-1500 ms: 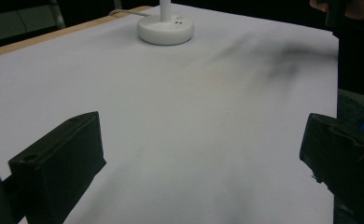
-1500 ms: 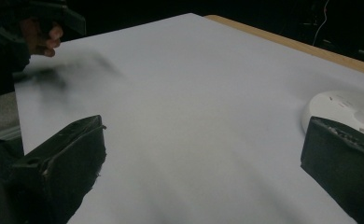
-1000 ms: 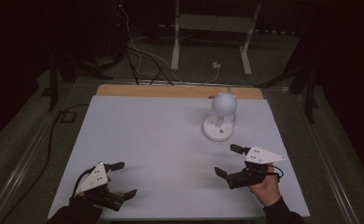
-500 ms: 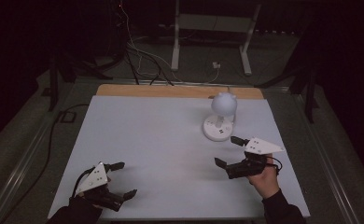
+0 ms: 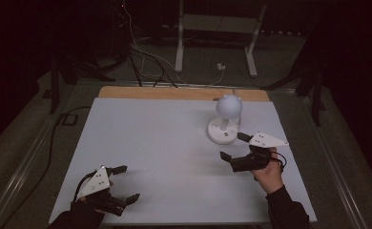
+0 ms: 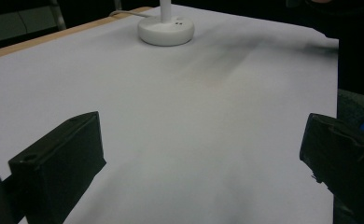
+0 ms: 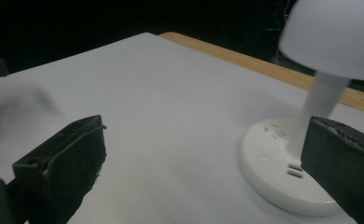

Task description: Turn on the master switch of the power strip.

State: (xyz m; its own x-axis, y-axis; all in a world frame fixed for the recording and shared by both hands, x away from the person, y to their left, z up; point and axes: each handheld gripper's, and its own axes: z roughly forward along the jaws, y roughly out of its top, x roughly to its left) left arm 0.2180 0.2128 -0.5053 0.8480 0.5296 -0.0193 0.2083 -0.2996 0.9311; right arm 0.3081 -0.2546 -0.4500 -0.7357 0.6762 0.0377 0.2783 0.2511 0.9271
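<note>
A small white lamp (image 5: 228, 117) with a round shade and a disc base stands on the white table top (image 5: 165, 138), right of centre toward the back. My right gripper (image 5: 234, 146) hovers open just in front of and right of the lamp base (image 7: 283, 179); its right jaw is beside the base, with nothing between the jaws. My left gripper (image 5: 126, 183) rests open near the front left corner, empty. In the left gripper view the lamp base (image 6: 166, 31) sits far off across the bare table.
A wooden strip (image 5: 174, 93) runs along the table's back edge. Behind it on the dark floor are cables (image 5: 141, 52) and a white stand frame (image 5: 217, 38). A cable (image 5: 60, 129) trails along the table's left side.
My right gripper has moved forward and slightly left toward the lamp base. The left gripper has stayed in place.
</note>
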